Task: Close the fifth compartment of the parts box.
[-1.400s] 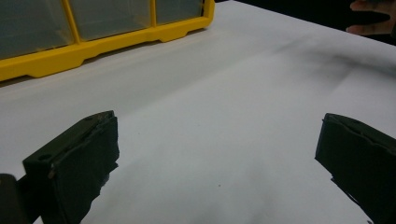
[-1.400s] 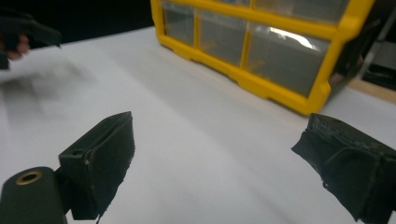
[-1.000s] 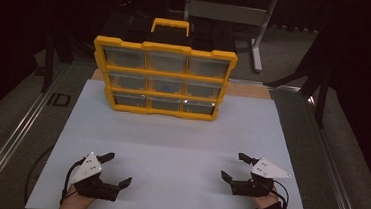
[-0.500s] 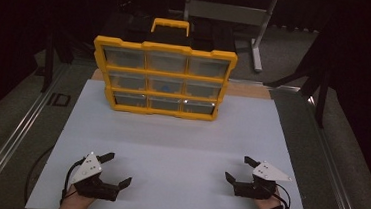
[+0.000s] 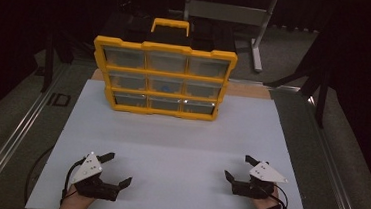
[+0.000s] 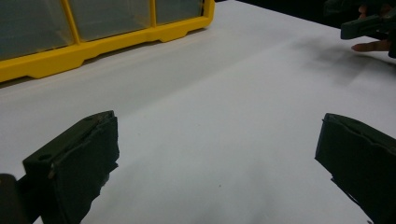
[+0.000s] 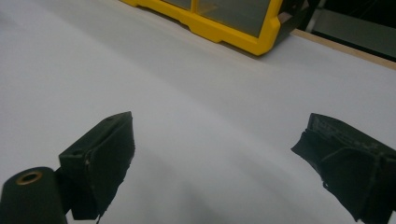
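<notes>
My left gripper (image 5: 116, 169) sits near the front left corner of the white board (image 5: 180, 139) that covers the tabletop, with its jaws spread wide and nothing between them. In the left gripper view the two black pads (image 6: 79, 158) stand far apart over bare white surface, and I cannot tell whether they rest on it or hang just above. My hand on that gripper is cut off by the bottom edge of the high view.

Toward the middle of the back edge stands the yellow organizer (image 5: 164, 78), upright, its clear drawers in three rows of three facing me and its handle on top. It is well apart from both grippers. The drawers' contents are too dim to make out, apart from a small blue speck in the centre drawer. In the left gripper view its lower yellow frame (image 6: 107, 39) runs across the top left, cropped by the edge.

My right gripper (image 5: 239, 168) lies near the front right corner, jaws also wide open and empty. In the right gripper view a corner of the organizer (image 7: 224, 25) shows at the top, and the right pad is cut off at the edge.
</notes>
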The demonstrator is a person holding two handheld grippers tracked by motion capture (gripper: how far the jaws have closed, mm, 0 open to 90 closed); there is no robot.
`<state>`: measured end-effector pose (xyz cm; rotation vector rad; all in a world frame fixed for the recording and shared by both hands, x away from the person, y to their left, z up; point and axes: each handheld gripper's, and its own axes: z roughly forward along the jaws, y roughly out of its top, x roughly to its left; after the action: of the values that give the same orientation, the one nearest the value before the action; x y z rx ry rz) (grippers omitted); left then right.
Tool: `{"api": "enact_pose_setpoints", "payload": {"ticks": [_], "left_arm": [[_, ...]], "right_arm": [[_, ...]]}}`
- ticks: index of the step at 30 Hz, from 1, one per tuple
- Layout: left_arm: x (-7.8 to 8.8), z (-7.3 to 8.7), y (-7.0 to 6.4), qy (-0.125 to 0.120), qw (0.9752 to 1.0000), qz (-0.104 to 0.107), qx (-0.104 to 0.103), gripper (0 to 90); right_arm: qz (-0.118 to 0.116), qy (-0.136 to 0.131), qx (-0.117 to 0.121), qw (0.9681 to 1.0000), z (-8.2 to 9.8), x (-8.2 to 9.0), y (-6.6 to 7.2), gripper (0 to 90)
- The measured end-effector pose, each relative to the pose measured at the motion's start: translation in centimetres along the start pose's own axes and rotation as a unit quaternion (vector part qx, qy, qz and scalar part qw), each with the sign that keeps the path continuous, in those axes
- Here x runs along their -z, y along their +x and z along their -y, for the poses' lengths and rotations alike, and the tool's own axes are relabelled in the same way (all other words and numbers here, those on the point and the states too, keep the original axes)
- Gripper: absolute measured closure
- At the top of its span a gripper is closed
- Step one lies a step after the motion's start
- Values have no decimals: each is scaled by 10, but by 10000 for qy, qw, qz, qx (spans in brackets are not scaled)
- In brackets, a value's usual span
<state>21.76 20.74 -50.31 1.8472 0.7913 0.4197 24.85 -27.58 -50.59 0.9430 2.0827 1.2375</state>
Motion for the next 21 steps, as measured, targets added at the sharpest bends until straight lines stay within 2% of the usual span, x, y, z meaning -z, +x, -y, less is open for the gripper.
{"api": "enact_pose_setpoints", "payload": {"ticks": [4,6,8,21], "left_arm": [[0,0,0,-7,10000,13,3,0],[0,0,0,-12,10000,25,10,0],[0,0,0,-15,10000,27,23,0],[0,0,0,-13,10000,12,19,0]], "right_arm": [[-33,-78,-5,10000,-1,1,0,95],[-105,-133,130,9998,0,2,1,94],[-111,-158,144,9997,1,3,1,95],[-156,-24,141,9998,2,-1,3,94]]}}
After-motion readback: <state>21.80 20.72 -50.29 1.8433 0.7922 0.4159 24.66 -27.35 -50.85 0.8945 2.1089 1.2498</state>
